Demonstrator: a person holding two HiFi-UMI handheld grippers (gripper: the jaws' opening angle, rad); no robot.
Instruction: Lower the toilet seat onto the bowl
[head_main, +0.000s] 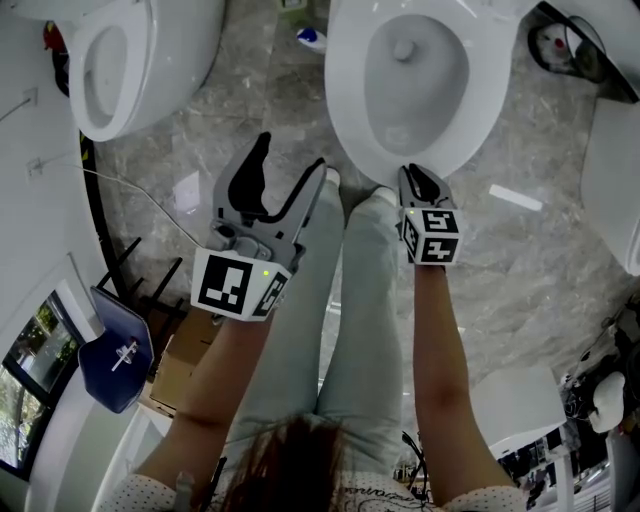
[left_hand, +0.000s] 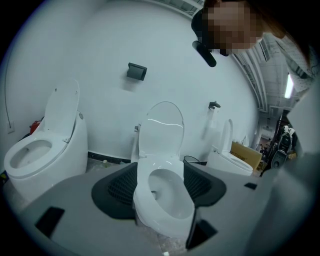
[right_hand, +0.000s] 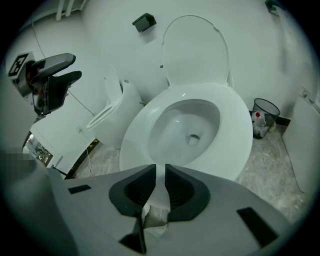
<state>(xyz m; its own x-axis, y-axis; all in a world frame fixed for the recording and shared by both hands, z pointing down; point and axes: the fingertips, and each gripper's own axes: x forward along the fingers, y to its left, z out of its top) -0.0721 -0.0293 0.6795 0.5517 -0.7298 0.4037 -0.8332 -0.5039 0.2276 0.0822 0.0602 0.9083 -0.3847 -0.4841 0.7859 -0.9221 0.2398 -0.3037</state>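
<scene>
Now the right gripper (right_hand: 159, 176) pinches the toilet seat (right_hand: 235, 135) at its front edge

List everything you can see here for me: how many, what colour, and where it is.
middle toilet: one, white, straight ahead, lid up
toilet seat: one, white, lowered over the middle bowl
side toilets: two, white, one either side
waste bin: one, black mesh, floor right of the middle toilet
wall box: one, black, on the wall
cardboard box: one, brown, far right
bottle: one, white and blue, floor between toilets
floor: grey marble
legs: two, pale trousers, facing the bowl
left gripper: one, grey-black, open, held clear of the bowl
right gripper: one, grey-black, jaws nearly together on the seat's front edge
</scene>
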